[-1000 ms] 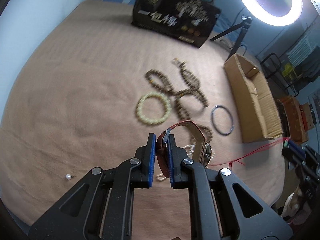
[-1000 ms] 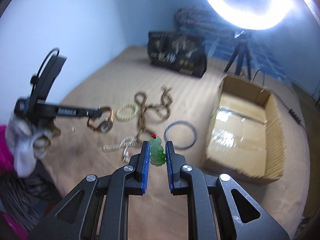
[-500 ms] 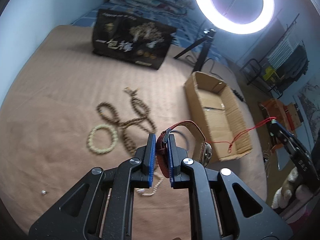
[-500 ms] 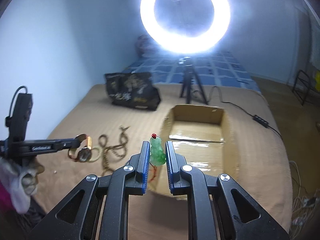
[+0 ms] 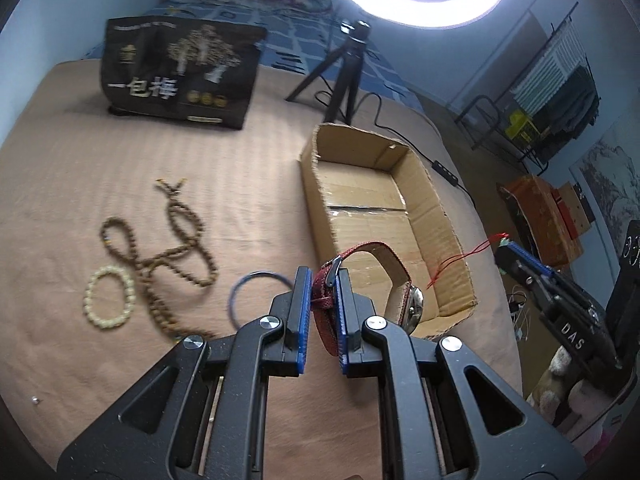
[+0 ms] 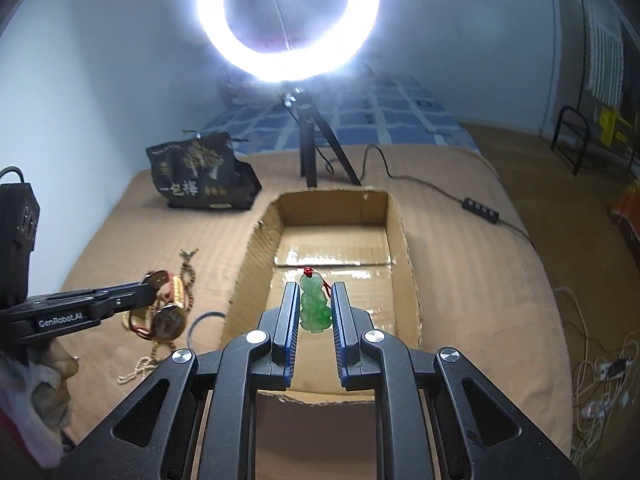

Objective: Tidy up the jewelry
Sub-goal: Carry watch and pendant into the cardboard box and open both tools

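Two hand-held grippers were each squeezed tight on something. The left hand-held gripper point(image 5: 323, 280) pinched the red woven strap of a wristwatch point(image 5: 370, 280), whose round face hung over the near corner of the open brown cardboard box point(image 5: 438, 216). The right hand-held gripper point(image 6: 316, 300) pinched a small green carved stone pendant point(image 6: 315, 307) above the box floor. Left of the box, on the tan bed cover point(image 5: 80, 140), lay a thin blue bangle point(image 5: 240, 288), a pale bead bracelet point(image 5: 109, 296) and a long brown bead string point(image 5: 172, 248). Farther back stood a black printed bag point(image 5: 180, 72).
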A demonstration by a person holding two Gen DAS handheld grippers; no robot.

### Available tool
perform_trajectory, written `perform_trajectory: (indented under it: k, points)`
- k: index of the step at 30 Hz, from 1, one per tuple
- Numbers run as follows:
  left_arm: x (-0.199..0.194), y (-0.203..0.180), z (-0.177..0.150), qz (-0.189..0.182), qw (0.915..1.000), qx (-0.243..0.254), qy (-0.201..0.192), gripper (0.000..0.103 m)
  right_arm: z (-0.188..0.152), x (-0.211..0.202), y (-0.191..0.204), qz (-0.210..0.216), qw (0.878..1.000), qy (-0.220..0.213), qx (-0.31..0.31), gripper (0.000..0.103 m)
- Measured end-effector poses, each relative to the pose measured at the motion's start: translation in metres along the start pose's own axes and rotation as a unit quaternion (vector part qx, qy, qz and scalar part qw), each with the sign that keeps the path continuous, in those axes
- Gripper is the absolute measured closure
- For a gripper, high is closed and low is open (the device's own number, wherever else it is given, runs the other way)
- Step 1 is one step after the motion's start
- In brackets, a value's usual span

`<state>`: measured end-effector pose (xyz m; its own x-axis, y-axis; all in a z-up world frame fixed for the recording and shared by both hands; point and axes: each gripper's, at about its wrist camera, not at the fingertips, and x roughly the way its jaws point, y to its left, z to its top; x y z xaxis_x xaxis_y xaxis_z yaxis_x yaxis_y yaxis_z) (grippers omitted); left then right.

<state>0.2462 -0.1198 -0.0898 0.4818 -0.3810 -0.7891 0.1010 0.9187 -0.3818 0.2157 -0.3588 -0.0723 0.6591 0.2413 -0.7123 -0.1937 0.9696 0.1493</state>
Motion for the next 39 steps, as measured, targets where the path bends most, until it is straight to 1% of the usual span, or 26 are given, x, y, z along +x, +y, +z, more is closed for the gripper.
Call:
perform_trajectory:
  k: [3, 7, 12, 14, 16, 17, 18, 19, 20, 21, 23, 30, 39]
  points:
    - [0.014, -0.01, 0.001, -0.003, 1.0, 0.005, 0.006, 0.094, -0.003, 0.006, -0.007, -0.011, 1.0, 0.014, 0.005, 0.089]
    - [0.029, -0.02, 0.0, -0.011, 0.9998, 0.005, 0.017, 0.094, -0.005, 0.01, -0.019, -0.015, 0.999, 0.026, 0.018, 0.089]
    - [0.044, -0.031, -0.002, -0.017, 0.9994, 0.015, 0.026, 0.093, -0.007, 0.01, -0.031, -0.017, 0.999, 0.034, 0.033, 0.089]
    - [0.047, -0.037, -0.003, -0.025, 0.9989, 0.024, 0.03, 0.093, -0.008, 0.01, -0.033, -0.018, 0.999, 0.035, 0.033, 0.089]
    - [0.05, -0.043, -0.005, -0.03, 0.9983, 0.031, 0.038, 0.089, -0.008, 0.009, -0.034, -0.018, 0.999, 0.036, 0.032, 0.089]
    - [0.05, -0.045, -0.006, -0.03, 0.9982, 0.036, 0.039, 0.089, -0.008, 0.01, -0.034, -0.019, 0.999, 0.039, 0.033, 0.089]
    - [0.05, -0.047, -0.007, -0.027, 0.9982, 0.04, 0.037, 0.085, -0.008, 0.011, -0.033, -0.02, 0.998, 0.041, 0.034, 0.088]
    - [0.048, -0.049, -0.007, -0.023, 0.9982, 0.045, 0.033, 0.083, -0.008, 0.012, -0.033, -0.021, 0.998, 0.043, 0.035, 0.086]
    - [0.047, -0.05, -0.008, -0.019, 0.9981, 0.049, 0.031, 0.083, -0.008, 0.012, -0.033, -0.023, 0.998, 0.044, 0.036, 0.079]
    - [0.046, -0.05, -0.008, -0.017, 0.9981, 0.052, 0.03, 0.083, -0.008, 0.011, -0.033, -0.026, 0.998, 0.042, 0.037, 0.068]
    - [0.042, -0.048, -0.008, -0.011, 0.9981, 0.056, 0.024, 0.083, -0.007, 0.008, -0.033, -0.029, 0.998, 0.034, 0.038, 0.059]
    - [0.03, -0.036, -0.006, 0.005, 0.9985, 0.054, 0.011, 0.083, -0.006, -0.001, -0.029, -0.027, 0.999, 0.022, 0.032, 0.059]
    - [0.002, -0.024, -0.011, 0.03, 0.9967, 0.074, -0.013, 0.083, -0.006, -0.014, -0.015, -0.028, 1.0, 0.008, 0.009, 0.059]
